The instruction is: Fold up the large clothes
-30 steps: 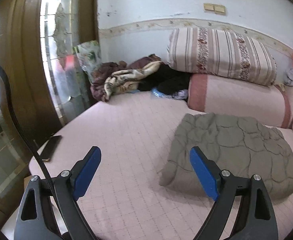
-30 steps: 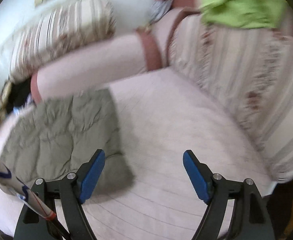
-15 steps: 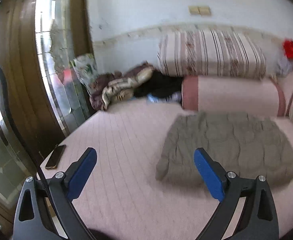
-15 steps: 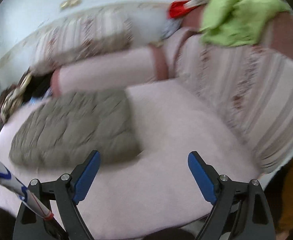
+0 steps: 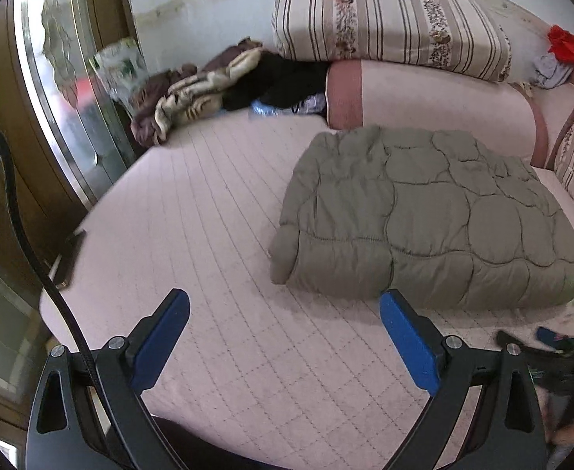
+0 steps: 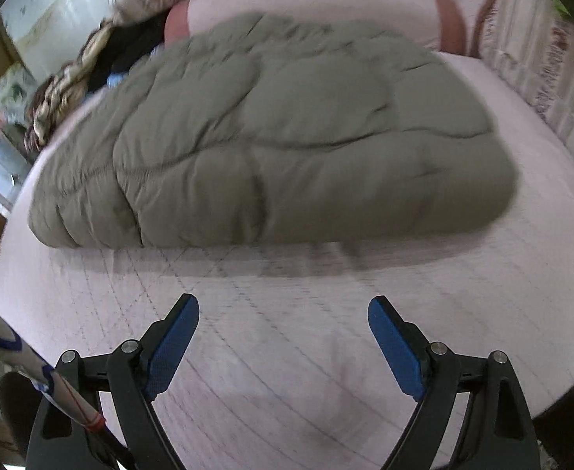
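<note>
Behind the folded jacket (image 5: 424, 215), bolsters (image 5: 424, 98) crowd; both tools gape wide, empty.

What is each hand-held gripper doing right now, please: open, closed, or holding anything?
Left hand-held gripper: open, holding nothing, above the pink bedcover.
Right hand-held gripper: open, holding nothing, short of the folded olive quilted garment.
</note>
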Demonstrator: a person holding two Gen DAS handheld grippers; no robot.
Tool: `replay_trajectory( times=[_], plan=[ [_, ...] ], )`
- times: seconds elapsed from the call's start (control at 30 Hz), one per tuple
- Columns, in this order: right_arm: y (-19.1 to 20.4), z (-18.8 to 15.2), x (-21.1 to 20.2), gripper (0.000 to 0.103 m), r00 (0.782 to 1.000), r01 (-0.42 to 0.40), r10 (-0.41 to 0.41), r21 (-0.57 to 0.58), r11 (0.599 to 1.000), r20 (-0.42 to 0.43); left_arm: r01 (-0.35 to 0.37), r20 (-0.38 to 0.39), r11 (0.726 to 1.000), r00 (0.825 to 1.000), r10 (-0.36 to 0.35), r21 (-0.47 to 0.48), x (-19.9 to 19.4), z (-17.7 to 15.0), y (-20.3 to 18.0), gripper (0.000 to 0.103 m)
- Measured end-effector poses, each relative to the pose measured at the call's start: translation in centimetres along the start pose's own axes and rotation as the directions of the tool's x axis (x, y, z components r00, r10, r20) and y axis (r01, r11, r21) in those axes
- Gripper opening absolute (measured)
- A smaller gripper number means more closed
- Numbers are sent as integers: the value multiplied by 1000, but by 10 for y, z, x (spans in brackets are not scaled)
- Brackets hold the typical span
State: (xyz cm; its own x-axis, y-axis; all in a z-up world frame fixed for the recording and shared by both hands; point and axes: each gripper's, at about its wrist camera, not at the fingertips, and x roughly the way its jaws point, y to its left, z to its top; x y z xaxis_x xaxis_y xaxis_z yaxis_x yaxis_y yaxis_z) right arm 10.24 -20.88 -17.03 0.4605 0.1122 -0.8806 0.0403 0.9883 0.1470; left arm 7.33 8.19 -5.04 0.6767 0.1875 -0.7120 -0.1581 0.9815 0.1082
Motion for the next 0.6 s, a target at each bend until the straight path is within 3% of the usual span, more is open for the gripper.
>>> replay_trajectory(
  times=[0.27,0.43,0.6],
  plan=[
    [54,41,62,91,998,38,-39,-34,999,-39,32,-43,999,999,-33,-28,22,2,11,97],
    [63,55,85,92,995,90,-91,-10,996,-51,33,-37,999,999,-35,-42,27,2,18,97],
    [64,72,96,92,995,93,-93,4,996,-42,12,-27,999,1000,-13,-49,31,1,21,97]
  ],
)
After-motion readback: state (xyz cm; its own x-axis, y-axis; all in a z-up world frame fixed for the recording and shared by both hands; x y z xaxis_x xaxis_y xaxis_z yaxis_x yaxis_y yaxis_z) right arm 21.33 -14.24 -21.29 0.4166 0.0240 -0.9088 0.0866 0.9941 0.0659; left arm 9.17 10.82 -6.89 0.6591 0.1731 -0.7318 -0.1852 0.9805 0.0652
